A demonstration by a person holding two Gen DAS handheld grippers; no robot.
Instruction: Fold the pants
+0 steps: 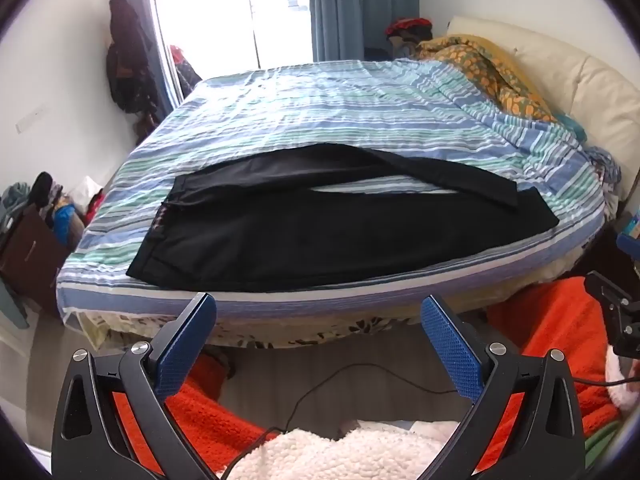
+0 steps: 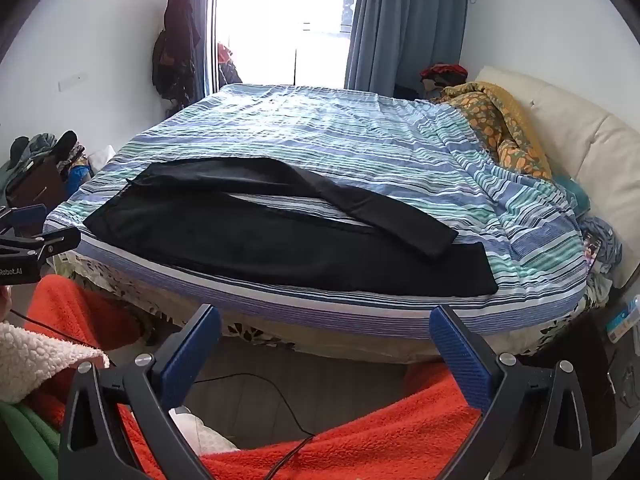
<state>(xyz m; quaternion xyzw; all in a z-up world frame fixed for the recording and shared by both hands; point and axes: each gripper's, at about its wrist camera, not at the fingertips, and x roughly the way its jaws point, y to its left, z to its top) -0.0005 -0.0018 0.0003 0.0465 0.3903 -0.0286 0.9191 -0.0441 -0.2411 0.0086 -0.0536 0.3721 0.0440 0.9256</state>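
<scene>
The only legible writing is "Robot.AI", in small white letters on the black body of the left gripper (image 2: 24, 252), which juts in at the left edge of the right wrist view, left of the bed (image 2: 360, 312); the start of the word is cut off by the frame edge. To the right of the bed's foot corner, a blue-and-white box or package (image 2: 622, 320) carries print that is too small and blurred to read. No other text, number or sign can be made out in either view.
</scene>
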